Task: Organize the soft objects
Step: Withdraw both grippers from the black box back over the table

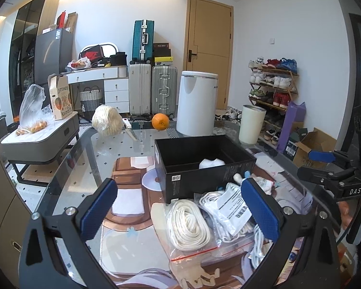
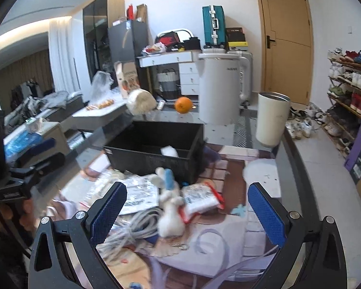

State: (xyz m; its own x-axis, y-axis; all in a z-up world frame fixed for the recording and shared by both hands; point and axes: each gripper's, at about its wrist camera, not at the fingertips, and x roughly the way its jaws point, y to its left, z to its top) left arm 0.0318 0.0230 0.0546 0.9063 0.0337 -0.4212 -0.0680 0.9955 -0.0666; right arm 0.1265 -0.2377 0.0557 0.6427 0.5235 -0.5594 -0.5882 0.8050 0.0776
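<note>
Soft things lie in a loose heap on the glass table (image 1: pixel 84 149), just in front of the black box (image 1: pixel 204 166), which stands near the middle of the table. One white soft piece (image 1: pixel 211 162) is already inside the box, close to its front wall. In the heap, a coil of white rope in a clear bag (image 1: pixel 189 224) touches a second bag with a printed paper (image 1: pixel 231 210). From the right wrist view, a white plush toy (image 2: pixel 170 214) lies on a grey rope coil (image 2: pixel 132 231), beside a small packet with red trim (image 2: pixel 201 198).

Left gripper (image 1: pixel 180 207) hangs over the rope bags with its jaws wide apart and holds nothing. Right gripper (image 2: pixel 186 207) is also spread wide above the plush toy, empty. Toward the far edge of the table stand a white appliance (image 1: pixel 196 103), a cream cup (image 1: pixel 251 125) and an orange (image 1: pixel 160 121).
</note>
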